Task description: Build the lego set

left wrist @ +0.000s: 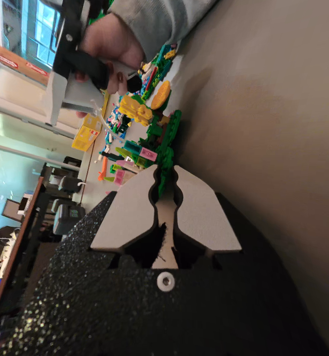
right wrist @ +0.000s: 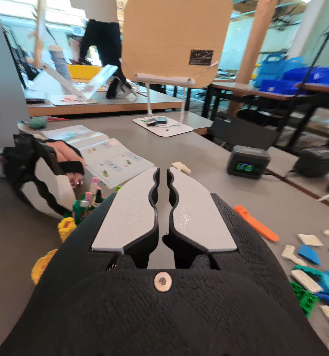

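While gripping the green lego baseplate (left wrist: 166, 146) edge, the left hand-held gripper (left wrist: 165, 169) is steadying the build on the worktop (left wrist: 256, 96).
Right hand-held gripper (right wrist: 163, 170) is hovering nearly closed and empty; it should be fetching a loose brick (right wrist: 309, 254) while the left is keeping the plate flat.

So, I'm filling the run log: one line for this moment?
left gripper: shut on green Lego base | right gripper: nearly closed, empty, above table | orange brick separator: untouched
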Available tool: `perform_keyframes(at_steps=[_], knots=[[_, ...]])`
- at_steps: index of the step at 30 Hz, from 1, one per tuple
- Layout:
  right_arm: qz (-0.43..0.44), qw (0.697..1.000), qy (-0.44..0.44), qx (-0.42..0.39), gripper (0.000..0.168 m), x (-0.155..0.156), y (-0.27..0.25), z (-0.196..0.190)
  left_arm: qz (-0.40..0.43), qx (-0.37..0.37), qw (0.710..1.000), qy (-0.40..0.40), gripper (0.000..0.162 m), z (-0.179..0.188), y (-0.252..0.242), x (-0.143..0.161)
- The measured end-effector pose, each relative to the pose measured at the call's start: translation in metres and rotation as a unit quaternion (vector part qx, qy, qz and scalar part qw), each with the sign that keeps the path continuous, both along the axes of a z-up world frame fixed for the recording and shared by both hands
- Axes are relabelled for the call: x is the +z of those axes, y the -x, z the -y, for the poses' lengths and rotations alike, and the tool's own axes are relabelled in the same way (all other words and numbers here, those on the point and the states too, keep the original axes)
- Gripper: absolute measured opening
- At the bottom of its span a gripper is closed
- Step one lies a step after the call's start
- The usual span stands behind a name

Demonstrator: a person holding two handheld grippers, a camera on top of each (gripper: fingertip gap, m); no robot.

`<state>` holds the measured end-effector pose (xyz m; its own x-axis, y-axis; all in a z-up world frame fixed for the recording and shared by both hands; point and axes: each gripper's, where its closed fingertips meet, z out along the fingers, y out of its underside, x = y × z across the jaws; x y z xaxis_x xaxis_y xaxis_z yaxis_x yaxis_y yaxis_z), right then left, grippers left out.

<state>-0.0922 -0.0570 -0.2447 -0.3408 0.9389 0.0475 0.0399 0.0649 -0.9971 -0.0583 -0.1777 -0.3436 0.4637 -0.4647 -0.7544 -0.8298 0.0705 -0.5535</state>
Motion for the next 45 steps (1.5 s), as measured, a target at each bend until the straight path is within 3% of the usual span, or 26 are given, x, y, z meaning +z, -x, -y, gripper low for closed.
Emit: perform_keyframes(at_steps=[6,10,14,18,22,26,33,39,45], knots=[[-0.028,0.992,-0.089,-0.081,0.006,-0.006,0.004,-0.002,0.033,0.029,0.997,0.064,0.024,0.004,-0.006,-0.003],[-0.067,0.981,-0.106,-0.150,0.006,0.001,0.001,-0.017,0.114,0.027,0.985,0.127,0.039,0.016,-0.019,0.002],[-0.110,0.968,-0.094,-0.204,0.006,0.011,-0.011,-0.026,0.199,0.018,0.979,0.030,0.033,0.027,-0.019,0.041],[-0.142,0.953,-0.132,-0.234,0.005,0.012,-0.029,-0.021,0.261,0.091,0.958,-0.079,0.030,0.041,0.011,0.072],[-0.166,0.937,-0.182,-0.247,0.005,0.010,-0.047,-0.006,0.261,0.159,0.942,-0.139,0.027,0.054,0.031,0.078],[-0.177,0.924,-0.204,-0.269,0.003,0.011,-0.057,-0.001,0.239,0.195,0.938,-0.156,0.025,0.054,0.038,0.074],[-0.182,0.908,-0.230,-0.298,0.002,0.012,-0.068,-0.004,0.289,0.267,0.901,-0.185,0.021,0.060,0.061,0.080],[-0.177,0.915,-0.219,-0.290,0.001,0.009,-0.066,-0.007,0.349,0.216,0.898,-0.159,0.017,0.052,0.036,0.084],[-0.168,0.915,-0.219,-0.293,0.000,0.006,-0.064,-0.012,0.304,0.199,0.915,-0.174,0.011,0.057,0.022,0.083]])
